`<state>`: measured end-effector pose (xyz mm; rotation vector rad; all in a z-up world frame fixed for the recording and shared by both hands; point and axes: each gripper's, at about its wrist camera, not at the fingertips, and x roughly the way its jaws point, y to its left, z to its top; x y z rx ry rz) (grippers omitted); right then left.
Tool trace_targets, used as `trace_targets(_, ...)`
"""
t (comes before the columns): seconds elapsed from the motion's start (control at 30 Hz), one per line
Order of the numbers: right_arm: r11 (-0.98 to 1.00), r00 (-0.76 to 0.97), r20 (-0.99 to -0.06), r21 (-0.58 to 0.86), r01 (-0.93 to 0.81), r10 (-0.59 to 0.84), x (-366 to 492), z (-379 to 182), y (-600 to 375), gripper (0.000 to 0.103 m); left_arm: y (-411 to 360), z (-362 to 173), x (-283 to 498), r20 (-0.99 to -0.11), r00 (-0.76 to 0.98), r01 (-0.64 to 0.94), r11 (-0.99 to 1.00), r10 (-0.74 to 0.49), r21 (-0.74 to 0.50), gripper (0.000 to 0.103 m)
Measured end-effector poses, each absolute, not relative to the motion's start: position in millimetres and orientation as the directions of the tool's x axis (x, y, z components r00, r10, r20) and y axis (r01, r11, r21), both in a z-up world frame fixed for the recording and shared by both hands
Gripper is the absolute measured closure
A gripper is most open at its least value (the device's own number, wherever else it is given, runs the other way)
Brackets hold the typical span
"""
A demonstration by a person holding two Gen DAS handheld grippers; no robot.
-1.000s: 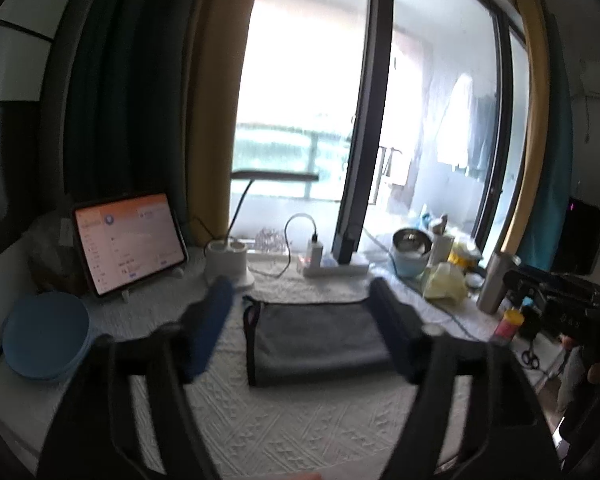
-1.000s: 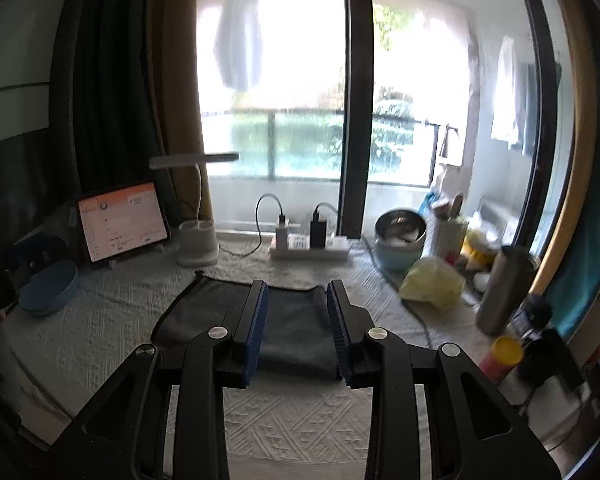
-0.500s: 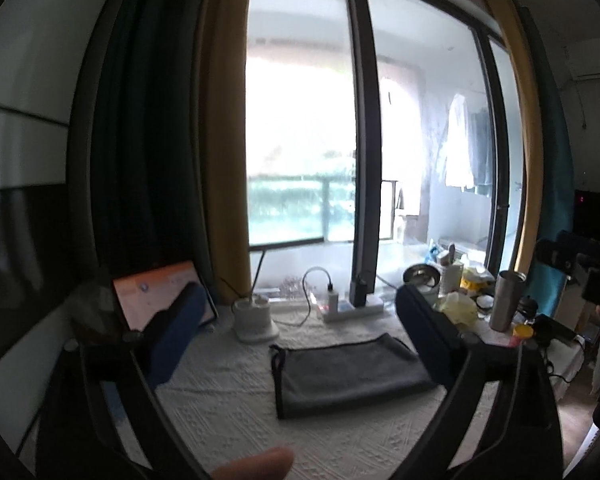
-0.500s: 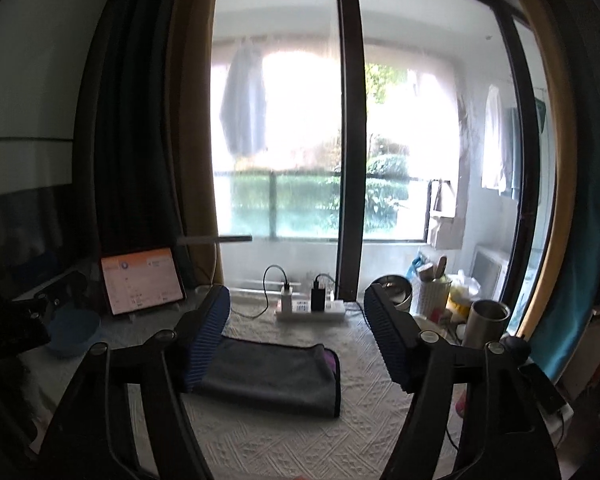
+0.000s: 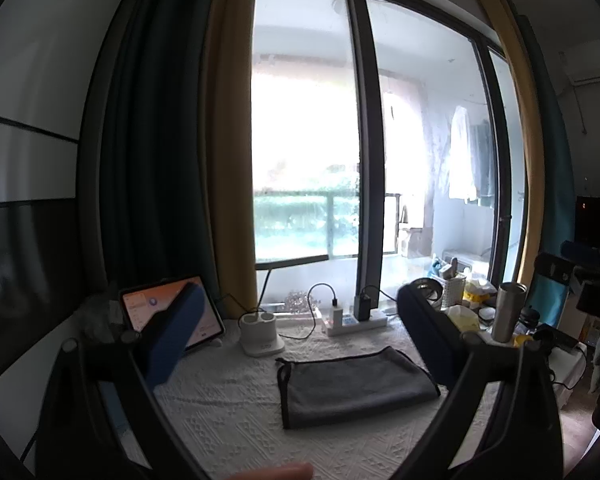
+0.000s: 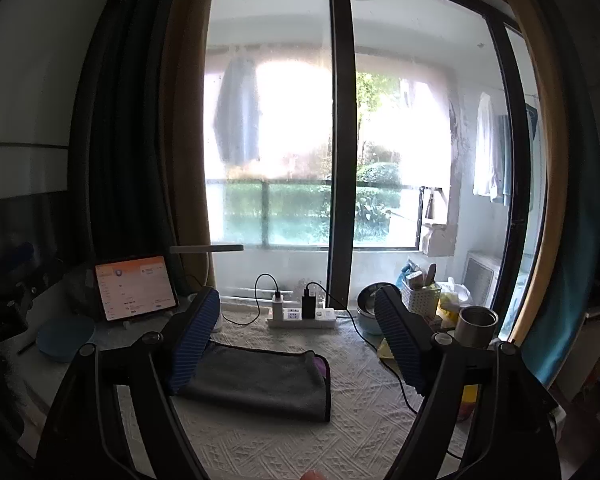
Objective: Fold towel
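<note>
A grey towel [image 5: 352, 388] lies folded flat on the white textured table cover [image 5: 228, 412]; it also shows in the right wrist view [image 6: 256, 380]. My left gripper [image 5: 300, 340] is open and empty, held well above and back from the towel. My right gripper [image 6: 296, 336] is open and empty, also raised back from the towel. The right gripper's left finger [image 6: 194, 340] hides the towel's left end.
A tablet [image 6: 134, 292] stands at the back left beside a blue dish [image 6: 64, 338]. A white lamp base [image 5: 260, 334] and a power strip [image 6: 302, 318] sit by the window. A metal cup [image 6: 476, 326], a bowl [image 6: 374, 308] and yellow items [image 5: 464, 316] crowd the right side.
Both grippers have pulled up and away from the towel. The right gripper has opened wide from a narrow gap. The towel stays folded on the table.
</note>
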<state>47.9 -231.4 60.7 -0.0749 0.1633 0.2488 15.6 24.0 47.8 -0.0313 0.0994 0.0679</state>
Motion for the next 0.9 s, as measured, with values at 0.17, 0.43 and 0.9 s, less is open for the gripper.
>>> trace_targets(0.17,0.969,0.957,-0.178,-0.048,-0.242,0.230,51.0,58.1,-232.7,0.021,23.4,46.9,18.5,-0.108,0.992,-0.073,0.997,0.070,-0.028,0.005)
trace_targets(0.43,0.971,0.957,-0.186,-0.040,-0.234,0.222,52.7,56.1,-235.1,0.021,26.2,46.6,18.5,-0.092,0.993,-0.078,0.996,0.074,-0.032,0.005)
trace_targets(0.9,0.972,0.959,-0.183,-0.044,-0.230,0.219,52.2,56.5,-235.8,0.021,31.7,41.8,27.4,-0.119,0.988,-0.101,0.994,0.095,-0.042,0.005)
